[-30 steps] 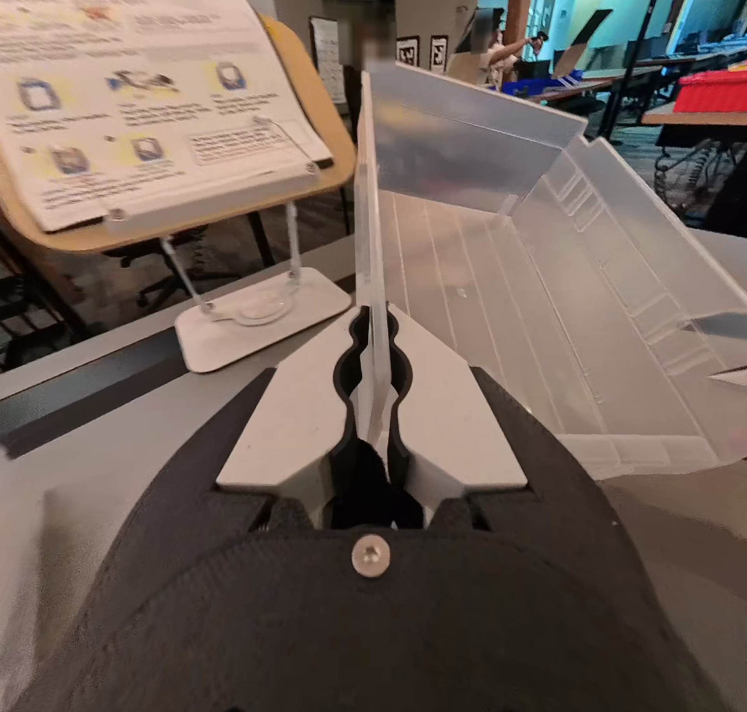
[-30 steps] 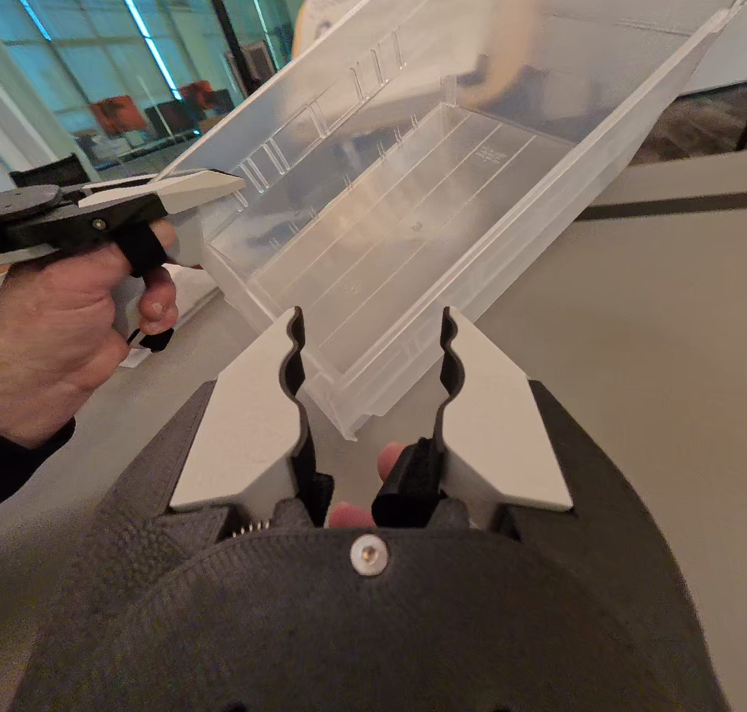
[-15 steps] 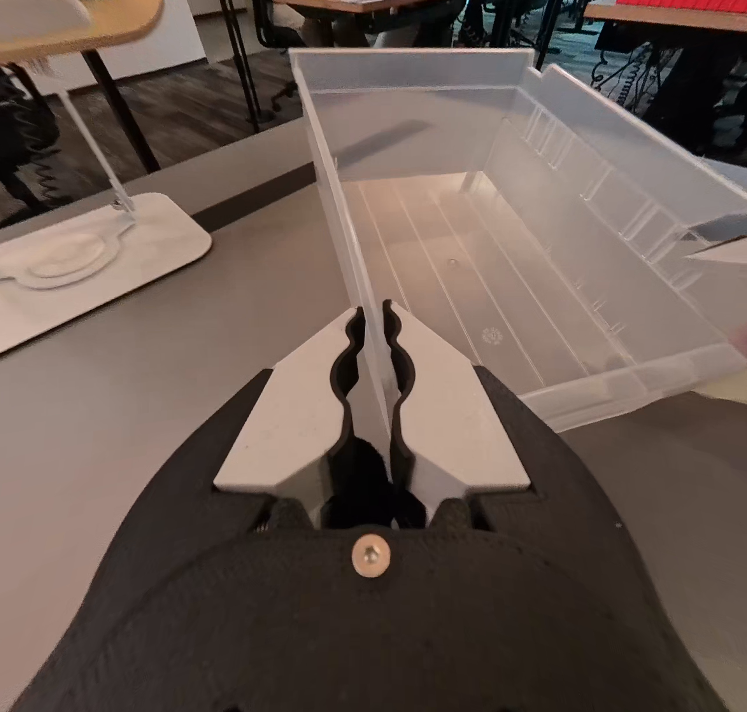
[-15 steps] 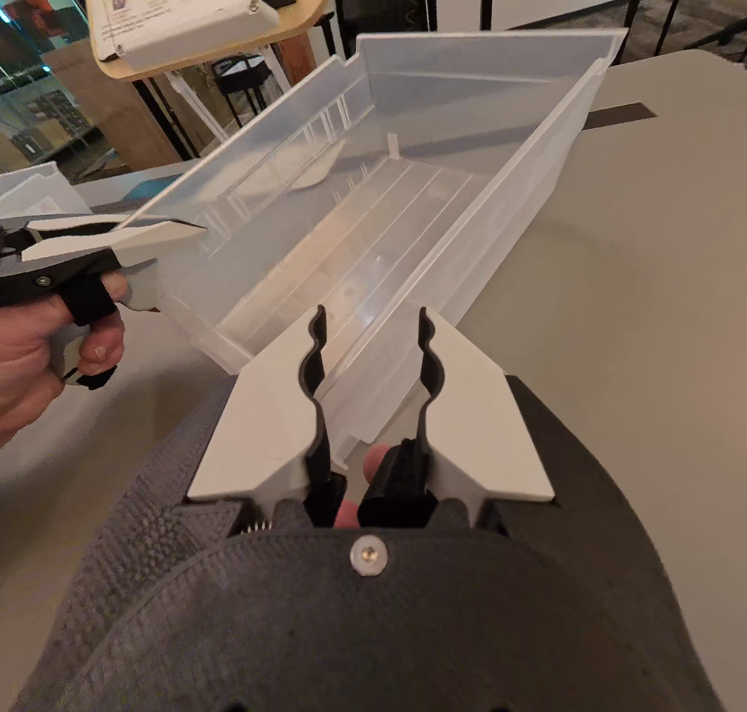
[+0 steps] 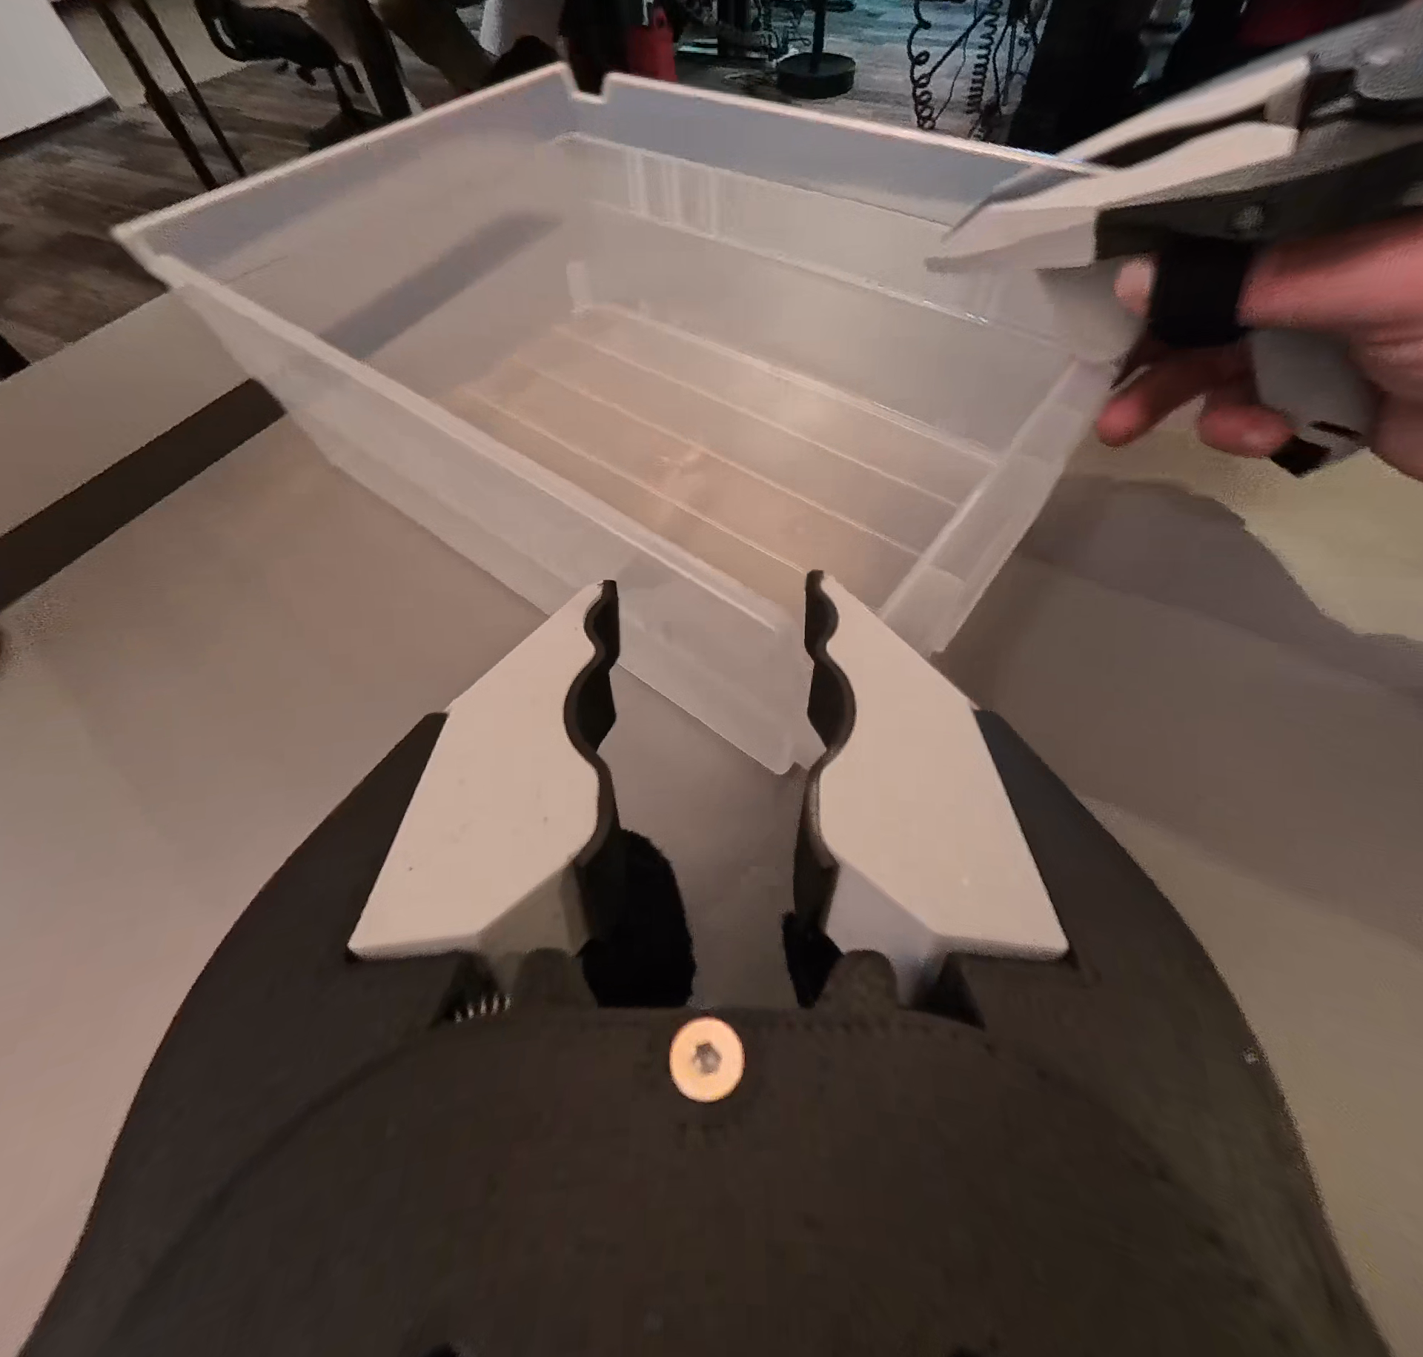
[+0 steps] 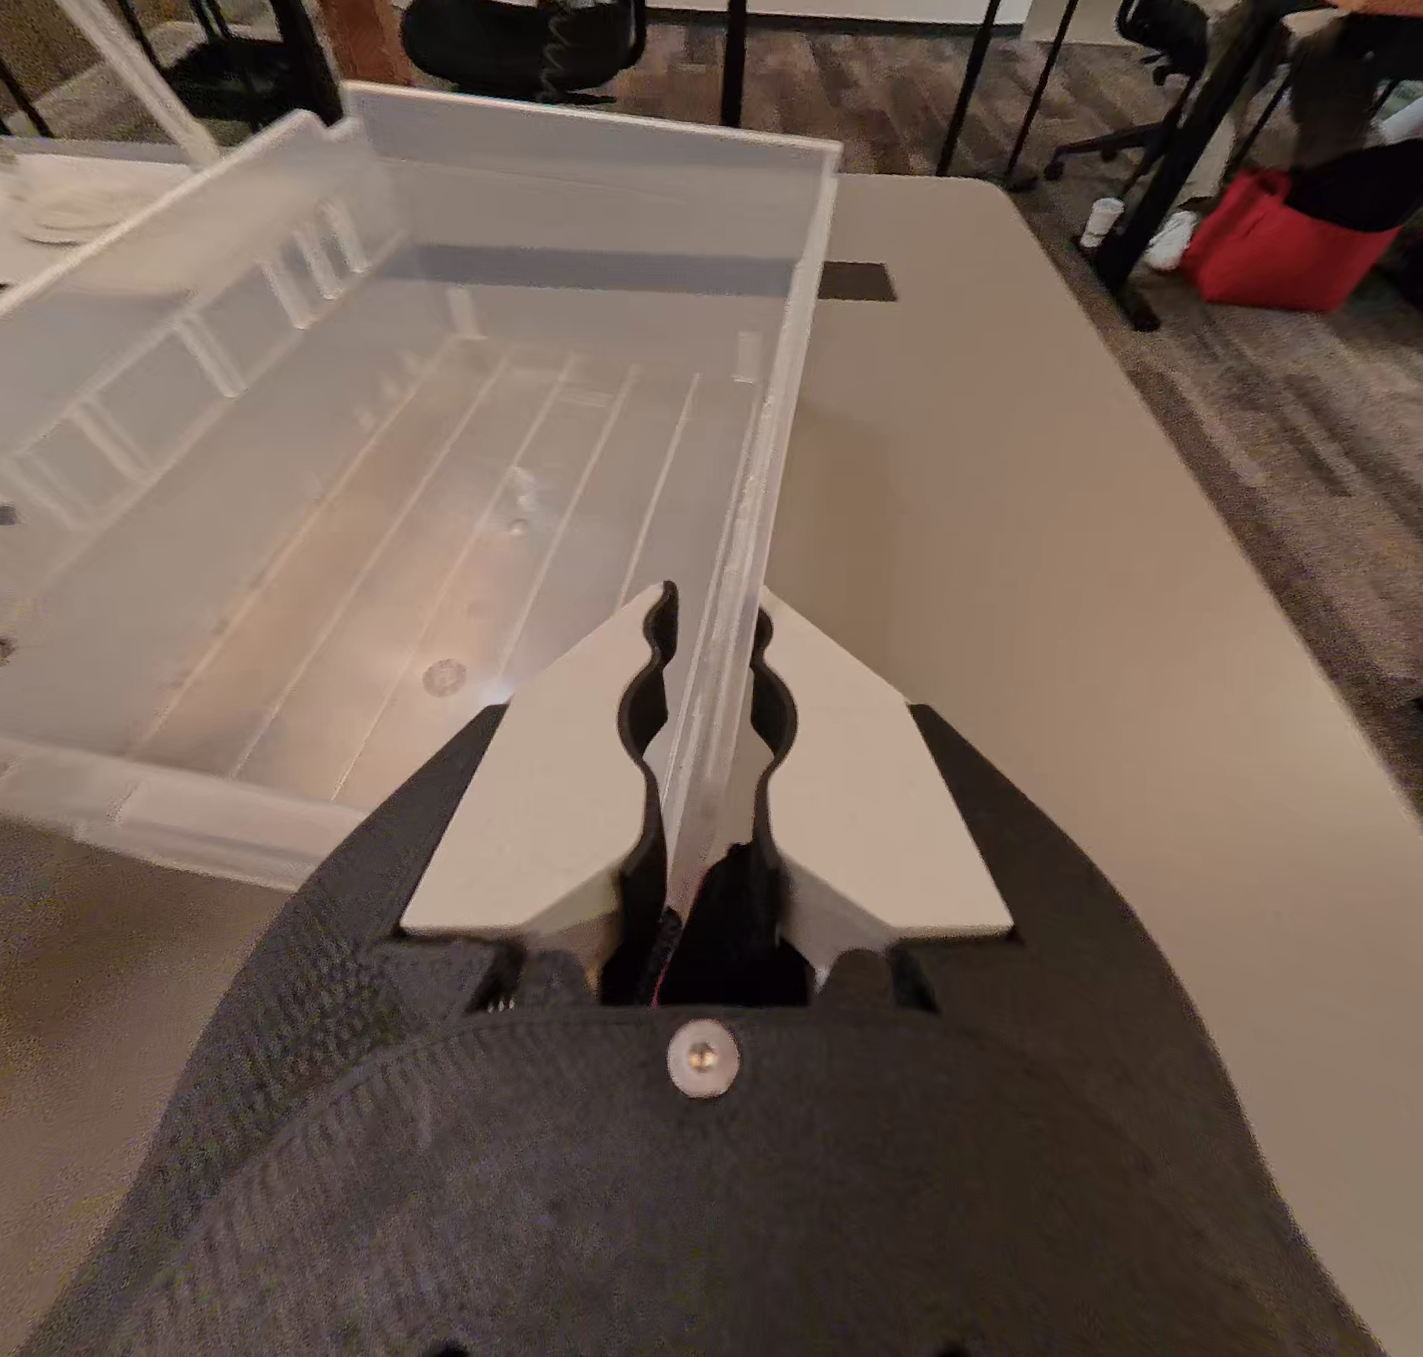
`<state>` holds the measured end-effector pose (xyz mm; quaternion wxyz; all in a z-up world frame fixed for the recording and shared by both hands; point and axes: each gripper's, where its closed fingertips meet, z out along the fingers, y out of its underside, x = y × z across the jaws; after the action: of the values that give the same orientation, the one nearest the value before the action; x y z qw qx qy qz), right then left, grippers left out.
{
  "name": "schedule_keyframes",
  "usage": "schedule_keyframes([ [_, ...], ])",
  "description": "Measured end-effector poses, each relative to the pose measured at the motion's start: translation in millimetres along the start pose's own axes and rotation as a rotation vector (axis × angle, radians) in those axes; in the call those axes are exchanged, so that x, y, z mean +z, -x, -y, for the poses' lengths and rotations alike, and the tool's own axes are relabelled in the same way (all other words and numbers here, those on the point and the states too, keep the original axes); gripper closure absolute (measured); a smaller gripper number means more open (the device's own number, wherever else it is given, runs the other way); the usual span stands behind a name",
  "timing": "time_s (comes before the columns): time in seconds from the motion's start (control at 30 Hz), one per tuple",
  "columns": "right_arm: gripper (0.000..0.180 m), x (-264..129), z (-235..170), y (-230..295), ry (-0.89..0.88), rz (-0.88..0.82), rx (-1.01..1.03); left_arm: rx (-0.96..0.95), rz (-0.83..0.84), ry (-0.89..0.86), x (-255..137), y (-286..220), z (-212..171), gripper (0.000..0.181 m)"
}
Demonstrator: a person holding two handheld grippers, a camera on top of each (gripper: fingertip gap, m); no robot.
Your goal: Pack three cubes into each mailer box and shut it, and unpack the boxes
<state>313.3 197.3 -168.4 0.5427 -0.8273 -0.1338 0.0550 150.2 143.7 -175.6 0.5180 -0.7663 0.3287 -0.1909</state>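
Observation:
A clear plastic bin (image 5: 431,296) sits empty on the grey table (image 5: 231,704). No cubes or mailer boxes show in either view. My left gripper (image 5: 712,604) is open and empty, with the bin's near corner showing between its spread fingers. My right gripper (image 6: 716,604) is shut on the bin's right side wall (image 6: 778,411). In the left wrist view the right gripper (image 5: 993,230) shows at the upper right, clamped on the bin's rim, with a hand (image 5: 1324,350) holding it.
The table's right edge (image 6: 1201,488) is close to the bin, with carpet beyond. A black tape strip (image 6: 855,280) lies on the table behind the bin. A red bag (image 6: 1294,250), chairs and table legs stand on the floor farther off.
My left gripper let go of the bin's wall and opened. My right gripper closed on the opposite wall. The bin came down from its tilt and lies level on the table.

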Motion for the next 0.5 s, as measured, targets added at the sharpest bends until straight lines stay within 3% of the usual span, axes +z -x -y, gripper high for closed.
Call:
schedule_keyframes([
  [0.07,0.175,9.1,2.9,-24.0,-0.003,-0.027,-0.015,0.020,-0.002,-0.011,11.5,-14.6,5.1,0.130],
  [0.5,0.171,45.6,16.0,-93.6,-0.013,0.004,-0.051,-0.040,0.004,-0.062,71.0,-34.8,32.5,0.125],
])
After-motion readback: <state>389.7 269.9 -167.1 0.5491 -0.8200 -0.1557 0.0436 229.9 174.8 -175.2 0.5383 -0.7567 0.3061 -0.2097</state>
